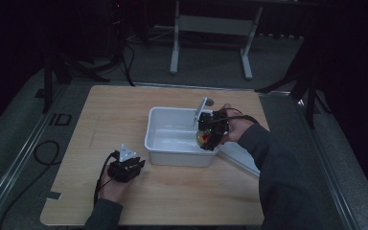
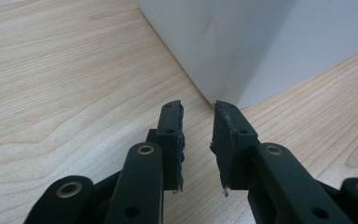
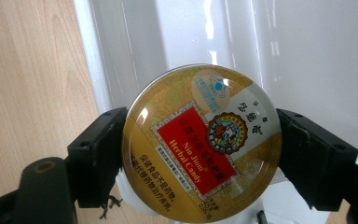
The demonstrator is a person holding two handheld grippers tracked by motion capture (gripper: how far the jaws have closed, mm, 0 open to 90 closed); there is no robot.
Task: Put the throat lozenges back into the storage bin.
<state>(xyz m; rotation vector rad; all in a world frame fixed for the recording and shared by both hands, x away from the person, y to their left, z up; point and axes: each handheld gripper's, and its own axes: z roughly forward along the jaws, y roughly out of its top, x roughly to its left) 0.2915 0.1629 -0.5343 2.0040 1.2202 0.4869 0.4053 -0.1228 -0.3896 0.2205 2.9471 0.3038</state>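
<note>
Tin in the grip, right over the bin! The right hand-held gripper (image 3: 200,149) has its two black jaws clamped on the sides of one round, gold-coloured metal candy tin with a red label (image 3: 200,142), held above the near right corner of the white rectangular plastic bin (image 1: 172,155). From the high view the tin (image 1: 204,138) hangs just inside that corner, and I cannot tell whether it touches the bin floor yet.

Over on the other side, the left hand-held gripper (image 2: 198,140) rests low on the light wooden tabletop (image 1: 124,110), jaws standing apart with nothing between them, tips just beside the bin's outer corner (image 2: 223,60).

This looks like the placing step: tin carried in, set-down not yet made. The next move, by my reading, calls for lowering it level onto the floor, then spreading the jaws without dragging it against the wall.

The count: one tin, one bin, two grippers, and one flat white piece (image 1: 239,155), perhaps the lid, lying on the tabletop beside the bin's right side.
</note>
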